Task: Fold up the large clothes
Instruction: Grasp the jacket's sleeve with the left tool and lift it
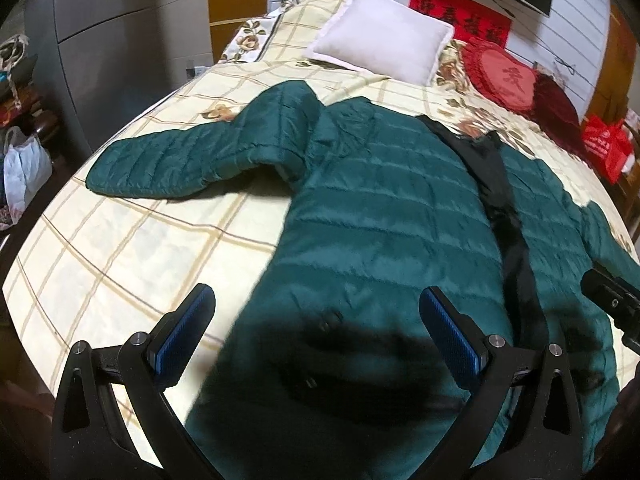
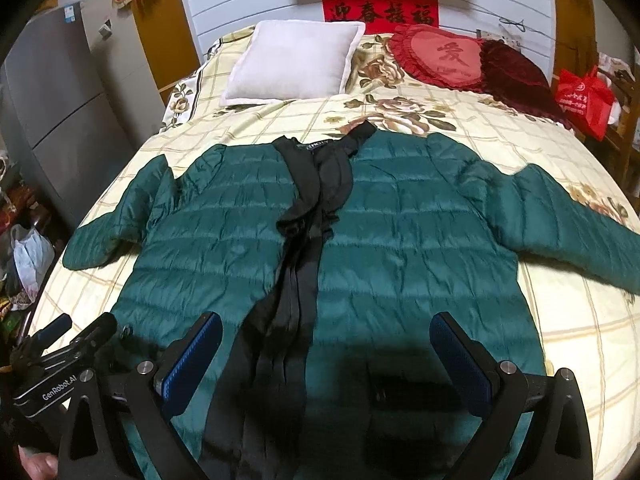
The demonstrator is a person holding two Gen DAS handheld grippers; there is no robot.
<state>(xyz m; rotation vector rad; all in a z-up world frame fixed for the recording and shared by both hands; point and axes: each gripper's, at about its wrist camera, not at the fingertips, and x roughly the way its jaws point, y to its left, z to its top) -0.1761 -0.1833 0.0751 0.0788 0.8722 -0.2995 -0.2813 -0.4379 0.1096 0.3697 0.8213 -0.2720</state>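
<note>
Left wrist view shows my left tongs (image 1: 316, 340) spread wide apart, gripping nothing, hovering over the lower hem of a green quilted jacket (image 1: 380, 208). One blue pad (image 1: 180, 344) sits over the checked bedspread (image 1: 132, 248), the other above the jacket's front. The jacket lies front up on the bed, its black lining (image 1: 508, 216) showing along the open front, one sleeve (image 1: 180, 160) stretched out to the side.

From the right wrist view, my right tongs (image 2: 326, 364) are likewise wide apart and hold nothing, hanging above the jacket's (image 2: 400, 240) hem near the middle opening. Both sleeves lie spread outward. A white pillow (image 2: 296, 60) and a red heart cushion (image 2: 440, 56) rest at the head of the bed, well apart from the jacket's collar. My left tongs (image 2: 56, 344) appear at the lower left edge.
</note>
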